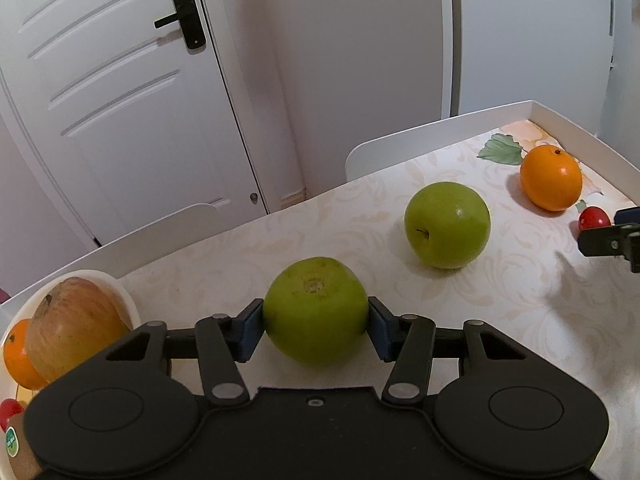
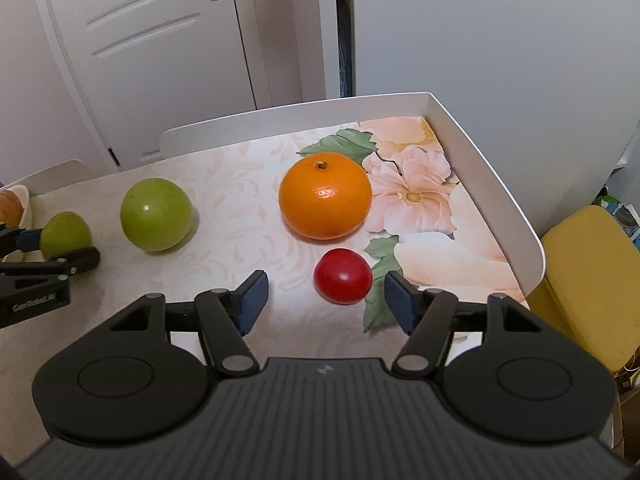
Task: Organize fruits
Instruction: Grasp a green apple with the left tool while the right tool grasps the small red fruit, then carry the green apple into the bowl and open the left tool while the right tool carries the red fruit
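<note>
Left gripper (image 1: 315,318) is clamping the small green fruit (image 1: 315,310) near the table's left edge, beside the white bowl (image 1: 120,284) already holding several fruits. Right gripper (image 2: 324,294) is bracketing the red fruit (image 2: 343,276), pads not touching. Green apple (image 2: 156,214) and orange (image 2: 325,196) are waiting mid-table. Floral tablecloth (image 2: 420,184), raised white rim; white door (image 1: 120,80) behind.

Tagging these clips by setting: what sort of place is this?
Most likely a home, perhaps a dining corner: a white panelled door, a table with a floral cloth, and a yellow chair beside it.
</note>
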